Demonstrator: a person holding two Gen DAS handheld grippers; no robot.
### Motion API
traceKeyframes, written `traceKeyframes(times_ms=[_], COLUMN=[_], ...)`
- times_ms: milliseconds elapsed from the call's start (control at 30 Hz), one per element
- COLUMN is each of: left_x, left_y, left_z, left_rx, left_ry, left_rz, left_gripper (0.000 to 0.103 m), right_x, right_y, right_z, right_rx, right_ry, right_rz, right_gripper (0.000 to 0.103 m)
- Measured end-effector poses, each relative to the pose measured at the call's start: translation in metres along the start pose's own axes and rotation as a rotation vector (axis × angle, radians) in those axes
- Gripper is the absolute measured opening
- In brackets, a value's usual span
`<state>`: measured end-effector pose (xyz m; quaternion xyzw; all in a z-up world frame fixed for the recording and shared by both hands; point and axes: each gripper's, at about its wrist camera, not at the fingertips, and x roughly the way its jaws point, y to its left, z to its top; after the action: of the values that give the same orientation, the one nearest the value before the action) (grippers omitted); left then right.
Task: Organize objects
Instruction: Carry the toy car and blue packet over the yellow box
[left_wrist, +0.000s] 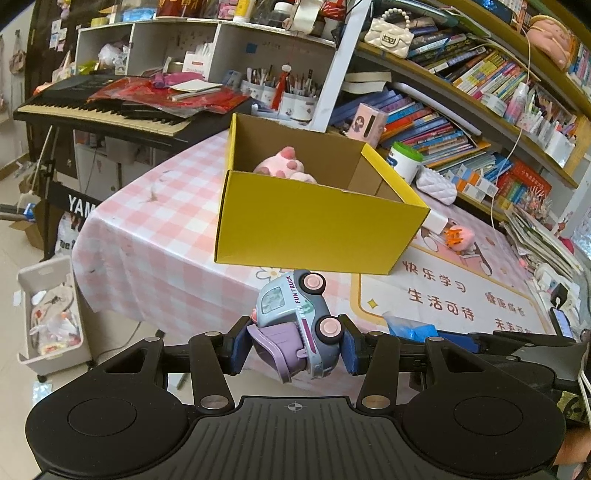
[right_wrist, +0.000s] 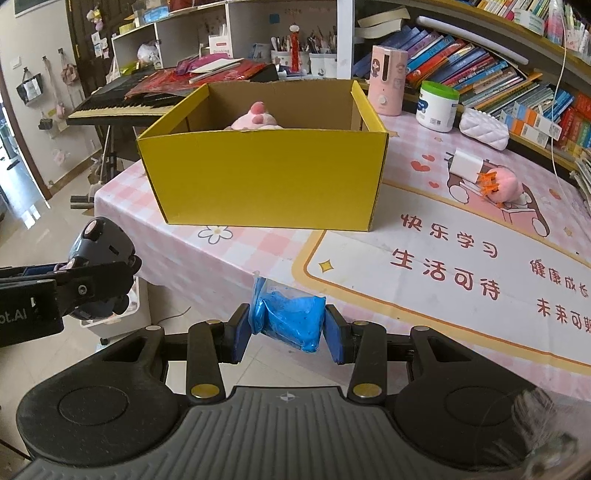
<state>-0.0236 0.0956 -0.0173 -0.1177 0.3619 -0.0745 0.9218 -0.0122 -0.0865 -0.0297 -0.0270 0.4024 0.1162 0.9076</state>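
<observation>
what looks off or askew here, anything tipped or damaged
The toy truck sits tipped in the left gripper, wheels facing sideways. The right gripper squeezes a blue bag. On the table, a pink plush lies outside the yellow box. No visible damage.

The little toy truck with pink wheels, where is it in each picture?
Left wrist view: the pale blue and purple plastic toy truck sits low in the middle, pinched in the left claw.
Right wrist view: the same truck is at the far left edge, seen from its dark underside, with the left claw around it.
Shared landmark: the open yellow cardboard box on the table.
</observation>
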Motion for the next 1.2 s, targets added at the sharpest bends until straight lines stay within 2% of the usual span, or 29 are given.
traceKeyframes(times_ms=[233,467,667,900,1200], left_x=[0.002,-0.002,0.005,0.025,0.057], left_y=[-0.004,-0.011,-0.019,-0.020,-0.029], left_z=[0.012,0.041,0.064,0.086,0.106], left_rx=[0.006,0.034,0.059,0.033,0.025], left_ry=[-0.038,-0.166,-0.232,-0.258,-0.257], left_rz=[0.002,0.001,0.017,0.047,0.081], left_gripper=[0.047,0.047,0.047,0.047,0.047], right_x=[0.003,-0.008,-0.007,0.011,0.042], right_y=[-0.002,-0.009,-0.019,-0.027,-0.038], right_z=[0.008,0.037,0.078,0.119,0.148], right_rx=[-0.016,-0.029,-0.038,-0.070,-0.126], right_ry=[-0.018,-0.169,-0.262,-0.285,-0.257], right_rz=[0.006,-0.004,0.000,0.037,0.056], right_gripper=[0.039,0.039,0.039,0.039,0.039])
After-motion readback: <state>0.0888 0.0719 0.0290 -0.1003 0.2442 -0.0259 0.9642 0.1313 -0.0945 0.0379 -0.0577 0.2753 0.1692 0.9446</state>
